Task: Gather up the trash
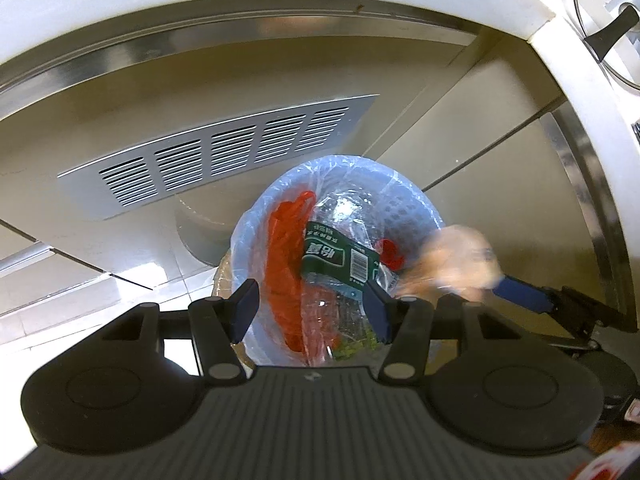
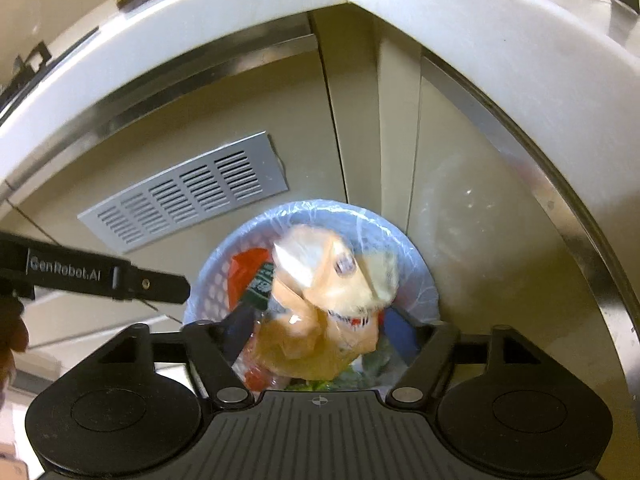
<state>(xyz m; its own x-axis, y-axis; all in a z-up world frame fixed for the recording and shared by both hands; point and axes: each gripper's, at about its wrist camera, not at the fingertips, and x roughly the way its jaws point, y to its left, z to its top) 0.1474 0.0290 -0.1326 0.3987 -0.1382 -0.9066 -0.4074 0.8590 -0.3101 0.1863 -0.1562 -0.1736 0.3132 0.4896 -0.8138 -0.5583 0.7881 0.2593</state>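
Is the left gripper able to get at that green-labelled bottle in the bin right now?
Probably yes. The left gripper hangs open just above the bin, and the green-labelled bottle lies on top, uncovered; only the orange bag lies beside it.

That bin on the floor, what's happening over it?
A person holding two handheld grippers is collecting trash. The right gripper, jaws apart, has a blurred tan wrapper between its fingers above the lined blue bin. The left gripper hovers open. A plastic bottle and red bag are already in the bin.
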